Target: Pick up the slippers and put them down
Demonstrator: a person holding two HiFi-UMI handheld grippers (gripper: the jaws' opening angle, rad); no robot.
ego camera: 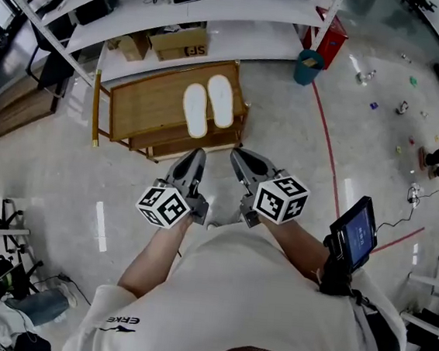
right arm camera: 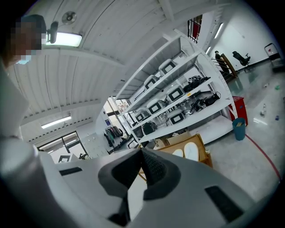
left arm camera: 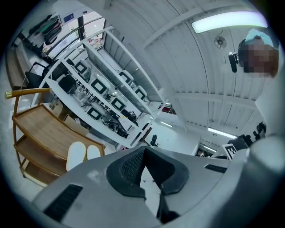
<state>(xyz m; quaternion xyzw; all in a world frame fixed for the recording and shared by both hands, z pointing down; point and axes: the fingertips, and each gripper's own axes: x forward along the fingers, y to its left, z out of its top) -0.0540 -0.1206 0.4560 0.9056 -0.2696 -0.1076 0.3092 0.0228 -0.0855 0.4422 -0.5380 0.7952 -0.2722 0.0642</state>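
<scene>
A: Head view: what is happening?
B: Left gripper and right gripper are hovering, jaws together, empty; the slippers are lying beyond both tips on a wooden rack.
A: Left gripper view, right gripper view?
B: Slippers are showing left of the closed jaws; then just right of them; I'm judging the pickup as not under way.

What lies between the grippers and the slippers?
Head view: only the wooden rack's front edge and lower shelves lie between the slippers and the left gripper and right gripper.
</scene>
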